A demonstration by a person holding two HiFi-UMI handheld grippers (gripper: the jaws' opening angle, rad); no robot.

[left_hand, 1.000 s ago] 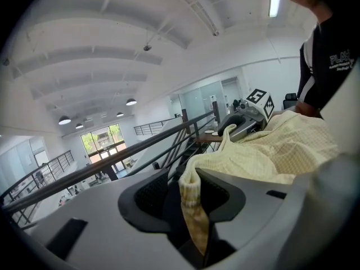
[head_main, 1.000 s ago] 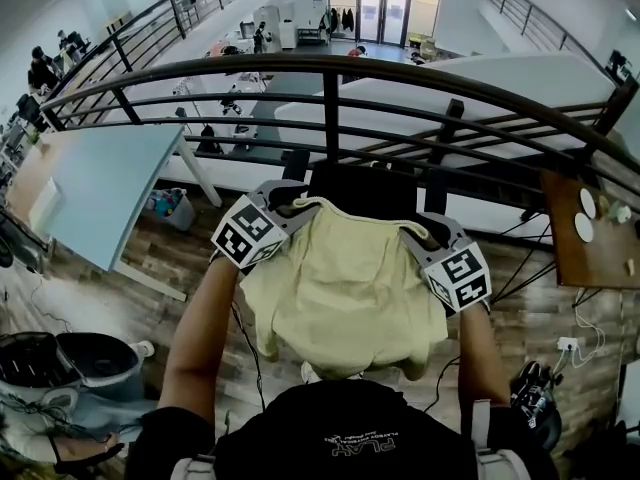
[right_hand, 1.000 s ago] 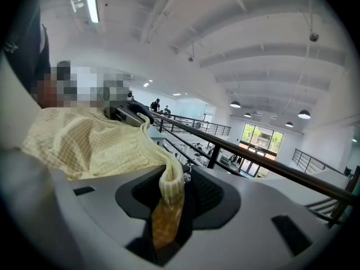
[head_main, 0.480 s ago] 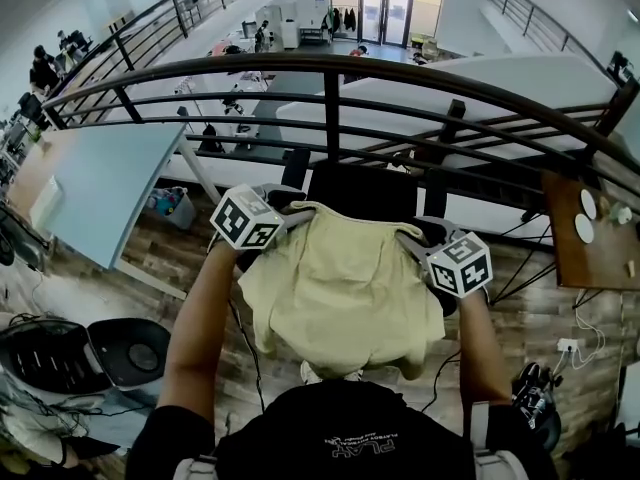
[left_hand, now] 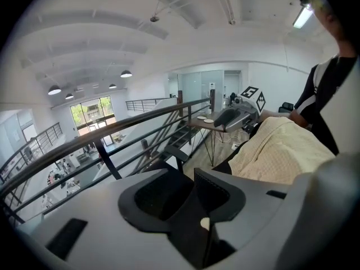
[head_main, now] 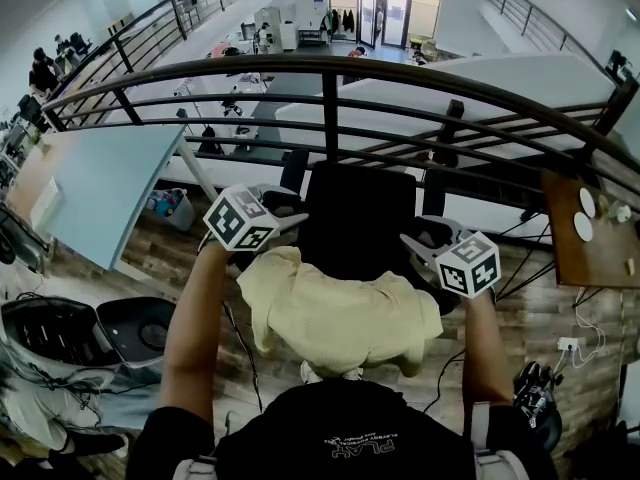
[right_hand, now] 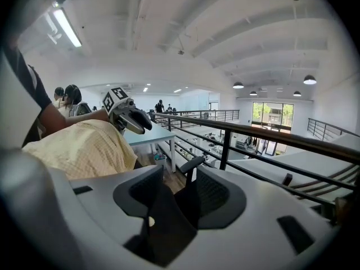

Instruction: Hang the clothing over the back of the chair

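Head view: your left gripper [head_main: 288,211] and right gripper [head_main: 415,236] flank the back of the chair [head_main: 355,213], both released and empty; the right jaws have just been opening. The clothing [head_main: 335,308], held up at the back's top a moment ago, now sags lower on your side, so the hanging looks done or nearly so. Upside-down print on your shirt [head_main: 350,440] seems to read PLAY.

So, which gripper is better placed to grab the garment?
Probably left: the open left gripper hangs above a raised corner of the garment; the right gripper, jaws just opening, empty, sits farther.
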